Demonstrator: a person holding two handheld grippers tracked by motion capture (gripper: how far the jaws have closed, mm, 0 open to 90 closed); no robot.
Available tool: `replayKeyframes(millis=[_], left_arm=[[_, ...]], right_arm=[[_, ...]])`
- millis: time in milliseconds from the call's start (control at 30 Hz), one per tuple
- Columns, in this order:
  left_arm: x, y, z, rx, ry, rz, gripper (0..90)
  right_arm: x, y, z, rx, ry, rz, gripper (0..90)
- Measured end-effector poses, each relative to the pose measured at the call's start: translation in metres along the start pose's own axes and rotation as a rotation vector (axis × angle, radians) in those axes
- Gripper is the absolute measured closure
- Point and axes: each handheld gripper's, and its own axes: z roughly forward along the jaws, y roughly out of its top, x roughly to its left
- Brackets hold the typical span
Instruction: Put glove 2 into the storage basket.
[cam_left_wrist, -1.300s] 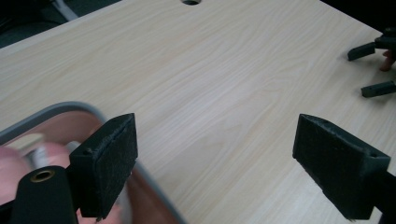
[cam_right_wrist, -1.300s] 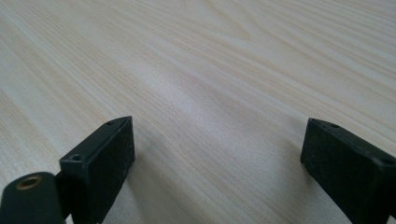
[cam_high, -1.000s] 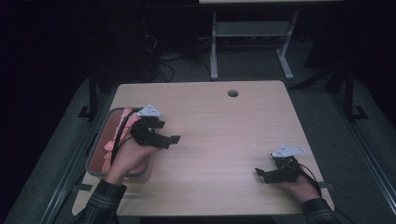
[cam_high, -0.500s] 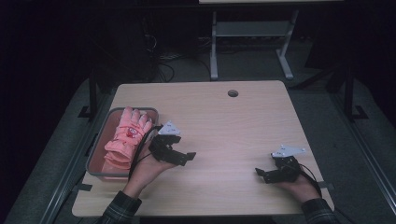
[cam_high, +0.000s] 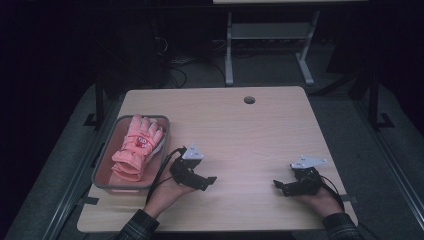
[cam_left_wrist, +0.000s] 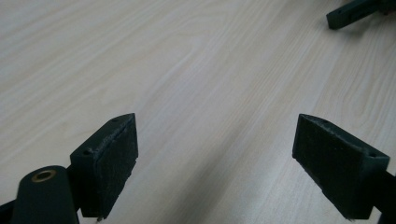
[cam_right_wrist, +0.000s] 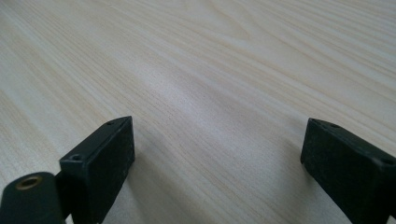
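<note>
Pink gloves, seemingly a pair, are stowed in grey tray at 9 o'clock; left gripper & right gripper are held unclenched, empty, apparently parked on table.

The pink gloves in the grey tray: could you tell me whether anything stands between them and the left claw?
Nothing visible does. The left claw rests open on the bare table, just right of the grey tray. Only the tray's low wall lies between it and the pink gloves, which lie uncovered.
</note>
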Motion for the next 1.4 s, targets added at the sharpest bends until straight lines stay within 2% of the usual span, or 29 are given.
replayKeyframes(millis=[300,467,533,1000,1400], left_arm=[[-0.004,-0.012,0.015,0.006,0.009,0.012,13.6],[-0.007,-0.016,0.022,0.009,0.01,0.038,13.6],[-0.009,-0.018,0.024,0.012,0.024,0.053,13.6],[-0.015,-0.025,0.037,0.017,0.044,0.099,12.9],[-0.014,-0.029,0.039,-0.023,0.024,0.097,12.7]], right_arm=[[0.0,0.0,0.0,-0.001,0.001,-0.003,9.2],[0.0,0.0,0.0,0.0,0.001,-0.001,9.2],[0.0,0.0,0.0,-0.001,0.001,-0.002,9.2],[0.0,0.0,0.0,-0.001,0.001,-0.003,9.2],[0.0,0.0,0.0,-0.001,0.001,-0.002,9.2]])
